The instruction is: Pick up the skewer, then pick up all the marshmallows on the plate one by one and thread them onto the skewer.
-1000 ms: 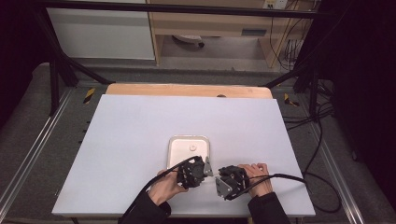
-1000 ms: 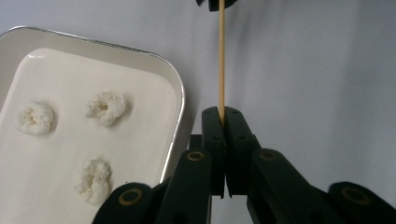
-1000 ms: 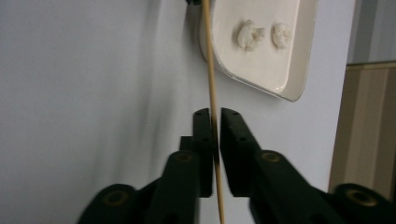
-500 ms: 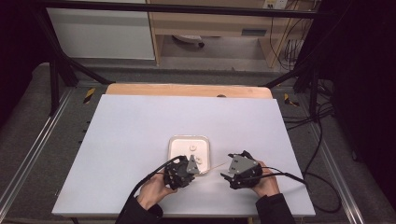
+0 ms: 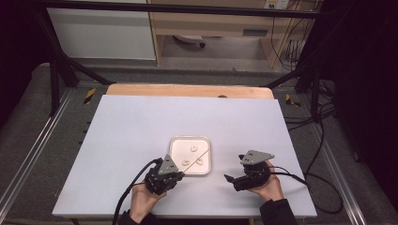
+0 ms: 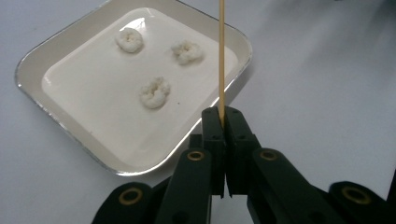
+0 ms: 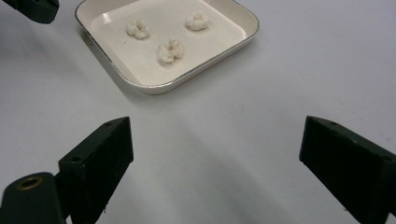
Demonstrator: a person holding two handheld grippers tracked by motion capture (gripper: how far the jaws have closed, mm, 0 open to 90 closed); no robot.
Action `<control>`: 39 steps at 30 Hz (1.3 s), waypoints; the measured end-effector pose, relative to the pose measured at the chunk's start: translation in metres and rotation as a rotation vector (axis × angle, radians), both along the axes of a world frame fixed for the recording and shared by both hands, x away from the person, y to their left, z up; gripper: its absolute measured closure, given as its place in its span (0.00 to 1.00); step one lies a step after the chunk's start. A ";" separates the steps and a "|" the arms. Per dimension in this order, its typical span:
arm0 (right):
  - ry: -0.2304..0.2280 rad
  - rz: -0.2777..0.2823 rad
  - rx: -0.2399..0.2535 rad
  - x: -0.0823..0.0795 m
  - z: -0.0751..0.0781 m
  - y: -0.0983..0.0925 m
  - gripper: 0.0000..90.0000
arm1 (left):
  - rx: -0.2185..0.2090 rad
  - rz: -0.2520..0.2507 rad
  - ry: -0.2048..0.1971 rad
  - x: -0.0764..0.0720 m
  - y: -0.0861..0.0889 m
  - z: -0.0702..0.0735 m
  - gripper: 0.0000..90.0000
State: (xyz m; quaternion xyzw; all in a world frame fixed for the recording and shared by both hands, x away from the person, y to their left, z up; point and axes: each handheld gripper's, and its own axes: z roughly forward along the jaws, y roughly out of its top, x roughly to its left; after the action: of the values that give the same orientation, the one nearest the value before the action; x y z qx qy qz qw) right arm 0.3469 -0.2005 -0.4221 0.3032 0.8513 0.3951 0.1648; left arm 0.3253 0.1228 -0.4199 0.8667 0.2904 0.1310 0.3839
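I hold a thin wooden skewer point(image 6: 221, 51) clamped in the left gripper point(image 6: 222, 116), its tip over the white tray point(image 5: 174, 164). The right gripper point(image 7: 212, 154), jaws just spread and empty, waits right of it. All three puffed rings point(image 6: 154, 92) lie unskewered.

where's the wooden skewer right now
The wooden skewer is clamped in the left gripper near the table's front edge, and in the high view it slants up and right over the white tray, above the three puffed snack pieces.
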 end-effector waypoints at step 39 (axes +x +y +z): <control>0.114 -0.068 0.139 0.048 0.006 0.068 0.03 | -0.252 0.202 -0.027 -0.034 0.042 -0.032 0.98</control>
State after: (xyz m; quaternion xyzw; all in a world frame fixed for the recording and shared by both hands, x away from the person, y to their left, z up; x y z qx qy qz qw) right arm 0.3949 -0.1322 -0.4157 0.3645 0.8191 0.4297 0.1078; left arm 0.2918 0.1652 -0.4515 0.7763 0.3849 0.1433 0.4782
